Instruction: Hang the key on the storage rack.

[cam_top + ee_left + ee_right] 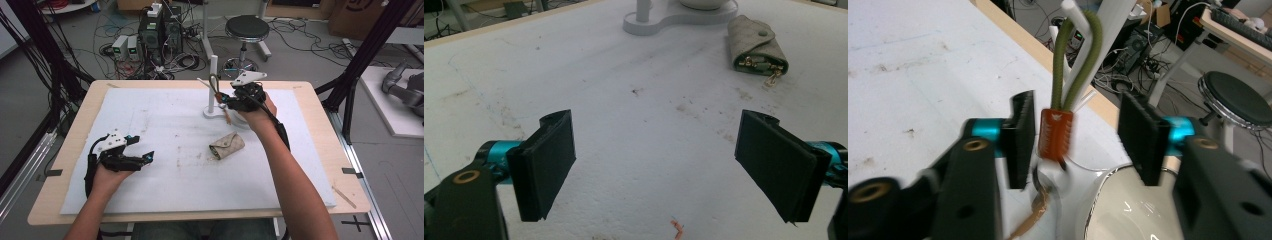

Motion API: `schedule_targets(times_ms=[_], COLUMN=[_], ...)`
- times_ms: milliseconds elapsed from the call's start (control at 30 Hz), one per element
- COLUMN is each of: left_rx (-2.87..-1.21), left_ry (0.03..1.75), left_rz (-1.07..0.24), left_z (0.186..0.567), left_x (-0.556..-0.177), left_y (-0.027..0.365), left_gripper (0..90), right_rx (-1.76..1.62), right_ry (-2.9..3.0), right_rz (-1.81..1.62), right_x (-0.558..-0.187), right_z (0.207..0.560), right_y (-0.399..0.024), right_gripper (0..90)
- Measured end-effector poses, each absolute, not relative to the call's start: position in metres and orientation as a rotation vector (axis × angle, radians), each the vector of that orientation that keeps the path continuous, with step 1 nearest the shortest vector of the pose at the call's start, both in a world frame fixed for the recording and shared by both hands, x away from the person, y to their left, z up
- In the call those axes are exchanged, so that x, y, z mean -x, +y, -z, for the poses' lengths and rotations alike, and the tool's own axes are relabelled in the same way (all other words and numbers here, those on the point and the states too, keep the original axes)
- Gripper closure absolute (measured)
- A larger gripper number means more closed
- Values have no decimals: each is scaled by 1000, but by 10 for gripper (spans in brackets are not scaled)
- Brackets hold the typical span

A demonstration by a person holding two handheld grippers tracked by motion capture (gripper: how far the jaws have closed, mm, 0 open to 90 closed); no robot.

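The green cord loop (1075,60) of the keychain already hangs on the white stand's peg (212,83), far right of centre. The right gripper (1075,140) has let go, jaws apart round its orange tag (1056,135) — probably clear. The left gripper (656,167) gapes idle near left. The key pouch (226,145) waits on the scuffed white mat (150,125); cables litter the floor beyond.
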State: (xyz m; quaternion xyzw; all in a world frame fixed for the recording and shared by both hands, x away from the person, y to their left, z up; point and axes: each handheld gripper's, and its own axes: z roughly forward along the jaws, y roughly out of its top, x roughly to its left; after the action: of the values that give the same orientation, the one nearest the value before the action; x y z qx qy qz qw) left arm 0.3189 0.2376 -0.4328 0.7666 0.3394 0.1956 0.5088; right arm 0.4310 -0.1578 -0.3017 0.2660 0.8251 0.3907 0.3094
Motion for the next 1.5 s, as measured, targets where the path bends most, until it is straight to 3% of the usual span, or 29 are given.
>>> schedule_targets(times_ms=[200, 633, 1500], left_rx=[-1846, -1855, -1857], left_ry=[815, 797, 783], left_rz=[-472, -470, -472], left_z=[432, 432, 432], left_x=[-319, -318, -318], left_y=[237, 233, 230], left_gripper=[164, 164, 164], right_rx=[-711, -759, -977], right_ry=[2161, 2105, 2048], right_rz=[-1055, -1111, -1214], right_x=[-420, -385, -326], right_z=[298, 302, 377], right_y=[-170, -216, -287], right_gripper=[425, 362, 270])
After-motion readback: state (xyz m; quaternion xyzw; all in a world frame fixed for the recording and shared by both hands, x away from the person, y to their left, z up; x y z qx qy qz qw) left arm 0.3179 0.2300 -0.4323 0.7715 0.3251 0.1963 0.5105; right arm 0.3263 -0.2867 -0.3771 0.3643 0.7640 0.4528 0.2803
